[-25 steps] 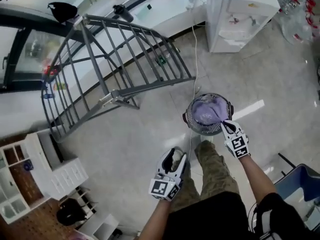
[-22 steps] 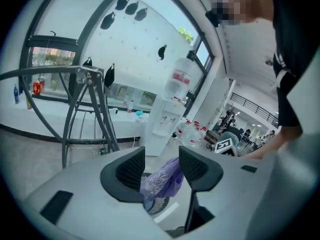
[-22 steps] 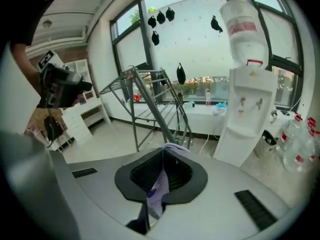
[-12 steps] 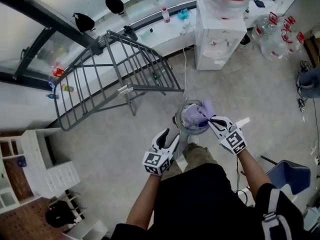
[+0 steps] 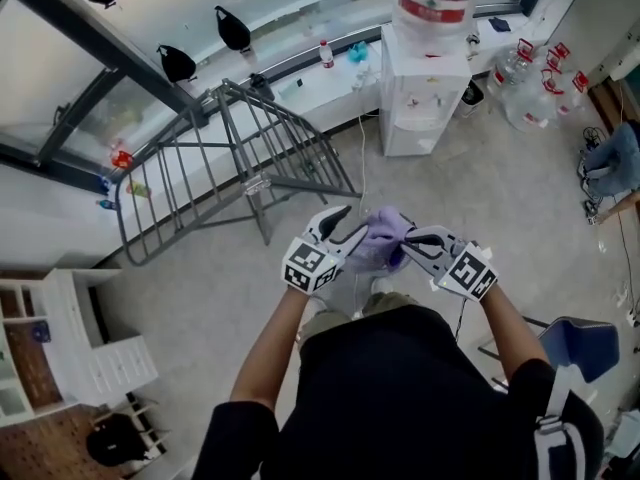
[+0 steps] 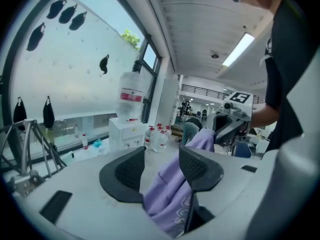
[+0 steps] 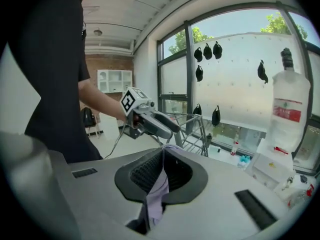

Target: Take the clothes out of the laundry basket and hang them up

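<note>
A purple garment (image 5: pixel 378 236) hangs in front of me at chest height, between both grippers. My right gripper (image 5: pixel 408 243) is shut on its top edge; in the right gripper view the cloth (image 7: pixel 157 194) is pinched between the closed jaws (image 7: pixel 164 151) and hangs down. My left gripper (image 5: pixel 345 226) stands open right beside it. In the left gripper view the cloth (image 6: pixel 170 194) runs loosely between the wide jaws (image 6: pixel 162 156), lying against the right one. The laundry basket is hidden below the garment and my arms.
A grey folding drying rack (image 5: pixel 230 158) stands to the left by the window. A white water dispenser (image 5: pixel 420 98) is straight ahead, with several water jugs (image 5: pixel 525 88) to its right. White drawers (image 5: pixel 100 358) stand at the lower left, a blue chair (image 5: pixel 580 348) at the lower right.
The right gripper has lifted the purple garment up out of the basket to chest height. The left gripper has risen too and moved in against the cloth. The basket has gone out of sight.
</note>
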Demonstrator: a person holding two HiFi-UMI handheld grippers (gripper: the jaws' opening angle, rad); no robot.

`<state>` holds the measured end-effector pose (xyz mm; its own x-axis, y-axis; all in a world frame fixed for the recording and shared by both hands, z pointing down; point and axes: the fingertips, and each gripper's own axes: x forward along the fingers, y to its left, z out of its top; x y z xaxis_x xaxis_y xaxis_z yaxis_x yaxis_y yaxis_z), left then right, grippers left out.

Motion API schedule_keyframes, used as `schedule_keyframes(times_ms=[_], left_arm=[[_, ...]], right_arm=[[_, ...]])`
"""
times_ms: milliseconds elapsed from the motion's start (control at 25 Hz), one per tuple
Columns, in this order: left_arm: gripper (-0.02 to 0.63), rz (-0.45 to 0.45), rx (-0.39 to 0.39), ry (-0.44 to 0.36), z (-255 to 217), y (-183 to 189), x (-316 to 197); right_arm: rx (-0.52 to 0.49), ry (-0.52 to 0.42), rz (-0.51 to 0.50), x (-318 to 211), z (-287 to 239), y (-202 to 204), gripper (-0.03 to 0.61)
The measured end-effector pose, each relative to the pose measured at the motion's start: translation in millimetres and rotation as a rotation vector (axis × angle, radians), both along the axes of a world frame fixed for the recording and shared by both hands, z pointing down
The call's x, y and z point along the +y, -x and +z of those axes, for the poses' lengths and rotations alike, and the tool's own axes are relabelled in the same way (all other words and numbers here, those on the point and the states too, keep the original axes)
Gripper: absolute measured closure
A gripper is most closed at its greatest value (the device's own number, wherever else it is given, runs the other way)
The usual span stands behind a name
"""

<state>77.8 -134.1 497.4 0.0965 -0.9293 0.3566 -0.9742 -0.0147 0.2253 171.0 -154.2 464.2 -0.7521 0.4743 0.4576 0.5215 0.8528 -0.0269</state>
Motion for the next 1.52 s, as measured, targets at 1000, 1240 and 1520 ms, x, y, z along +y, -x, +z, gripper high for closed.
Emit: schedule_keyframes(times_ms=[1000,1240,1520], left_arm=[[0.379,0.861,0.113,0.157,26,-118,-30],[0.569,0.839,0.194,0.089,22,-134,-37],[0.598,0.731,0.097,0.097,29,-118,-45]], right_arm=[[-0.044,-0.109,-0.213,27,-10,-29,0.572],[-0.037,-0.153,-0.201,8,-8,-36,0.572],[-0.041,-0.133,-0.192,10,-6,-53,0.572]])
